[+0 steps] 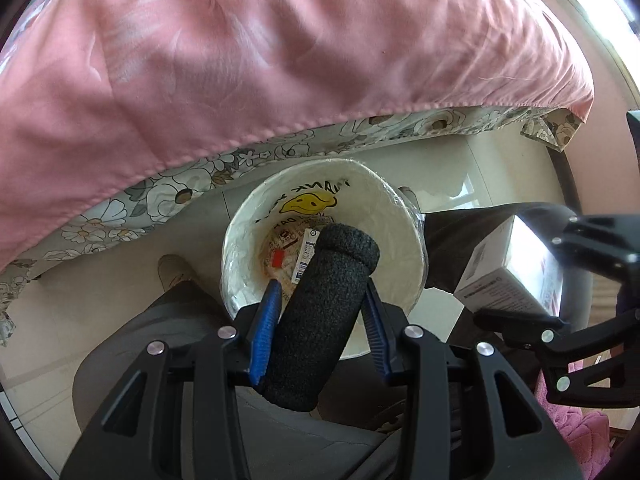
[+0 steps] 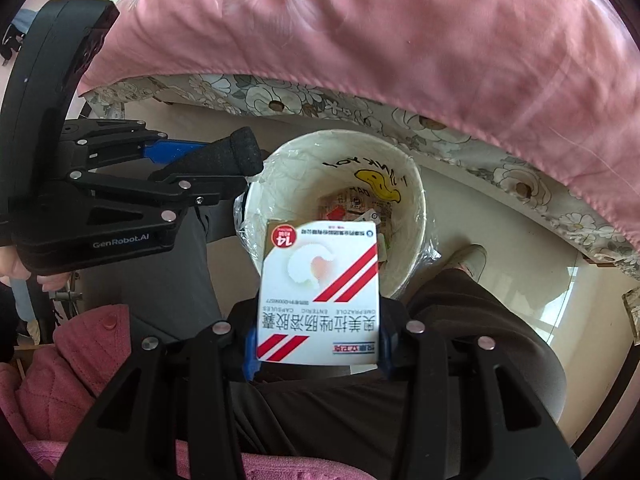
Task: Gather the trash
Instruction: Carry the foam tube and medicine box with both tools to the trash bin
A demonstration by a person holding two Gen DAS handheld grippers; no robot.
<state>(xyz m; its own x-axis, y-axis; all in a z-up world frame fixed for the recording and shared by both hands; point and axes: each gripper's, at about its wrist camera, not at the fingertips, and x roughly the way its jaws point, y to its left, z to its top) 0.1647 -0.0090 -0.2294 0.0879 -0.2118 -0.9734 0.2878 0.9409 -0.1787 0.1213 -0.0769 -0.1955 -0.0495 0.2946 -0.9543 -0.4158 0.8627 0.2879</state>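
A white bin [image 1: 384, 216], lined with a plastic bag that bears a yellow smiley print, stands on the floor with wrappers at its bottom. My left gripper [image 1: 322, 292] is shut on a black foam cylinder [image 1: 320, 320], which hangs over the bin's mouth. At the right edge, my right gripper [image 1: 560, 284] grips a white medicine box [image 1: 504, 272]. In the right wrist view, the right gripper [image 2: 318, 320] is shut on that red-striped box [image 2: 320, 280] above the bin [image 2: 404, 184]. The left gripper [image 2: 224, 160] with the foam cylinder [image 2: 228, 156] is at the left.
A pink quilt [image 1: 280, 40] over a floral sheet [image 1: 180, 192] hangs off the bed just beyond the bin. A person's dark-trousered legs and shoes [image 1: 176, 268] [image 2: 472, 256] flank the bin on the pale tiled floor. A pink quilted sleeve [image 2: 60, 360] shows at lower left.
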